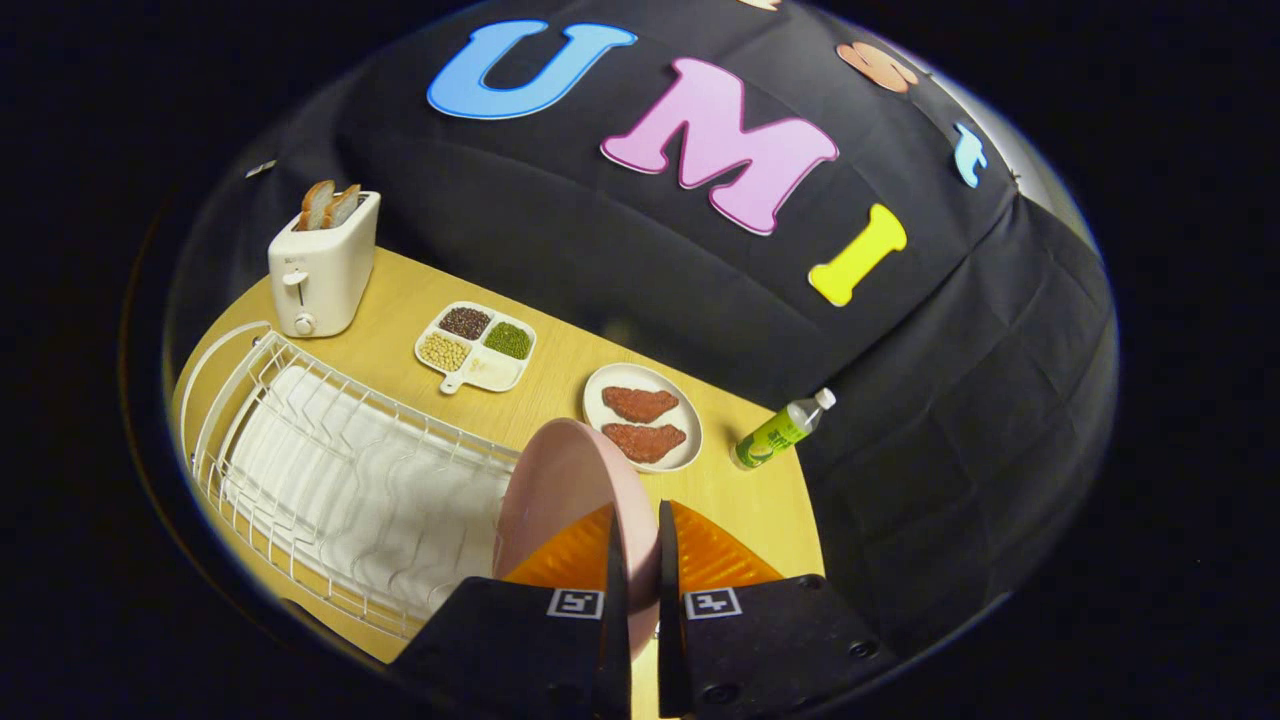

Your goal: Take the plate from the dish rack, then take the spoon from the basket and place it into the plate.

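Here, the wooden table (400, 300) spreads out widest, curving off beyond my fingers. On it, to the left of my fingers, lies the white wire dish rack (340, 480), its slots bare where I can see them. Between my two fingers stands the pink plate (560, 480), on edge and tilted a little, its rim rising ahead of the fingertips; the rack's near end sits just beside it. My claw (636, 525) is clamped on that plate, one finger pressing each face of it.

Farther back, near the rack's far corner, a white toaster (320, 265) stands upright with two slices of bread (328, 205) poking from its top. Between the toaster and my plate rests a white divided tray (476, 346), its compartments holding dark, green and pale grains. Just beyond the pink plate's rim is an oval white dish (600, 400) with two brownish-red cutlets (640, 422) on it. Right of that dish, near the table's edge, a small green bottle (780, 430) with a white cap lies on its side.
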Demonstrator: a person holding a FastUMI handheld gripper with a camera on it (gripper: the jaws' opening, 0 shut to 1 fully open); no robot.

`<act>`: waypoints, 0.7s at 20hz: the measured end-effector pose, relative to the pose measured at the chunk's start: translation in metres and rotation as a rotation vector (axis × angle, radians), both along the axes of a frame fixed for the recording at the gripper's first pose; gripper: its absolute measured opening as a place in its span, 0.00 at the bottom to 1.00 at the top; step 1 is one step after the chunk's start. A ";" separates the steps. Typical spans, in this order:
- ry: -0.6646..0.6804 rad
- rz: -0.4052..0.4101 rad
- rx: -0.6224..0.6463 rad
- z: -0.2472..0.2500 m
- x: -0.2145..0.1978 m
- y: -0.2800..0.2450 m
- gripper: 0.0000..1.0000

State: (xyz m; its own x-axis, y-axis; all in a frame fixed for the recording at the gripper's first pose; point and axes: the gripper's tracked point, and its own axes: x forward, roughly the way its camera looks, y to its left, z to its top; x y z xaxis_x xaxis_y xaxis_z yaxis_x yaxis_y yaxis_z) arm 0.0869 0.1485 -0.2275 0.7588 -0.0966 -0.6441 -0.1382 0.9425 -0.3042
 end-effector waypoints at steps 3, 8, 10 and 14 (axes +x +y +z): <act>-0.006 0.041 -0.045 0.002 -0.002 0.005 0.15; -0.024 0.080 -0.105 0.005 0.003 0.010 0.15; -0.038 0.103 -0.158 0.012 0.009 0.013 0.14; -0.100 0.109 -0.163 0.043 0.018 0.013 0.14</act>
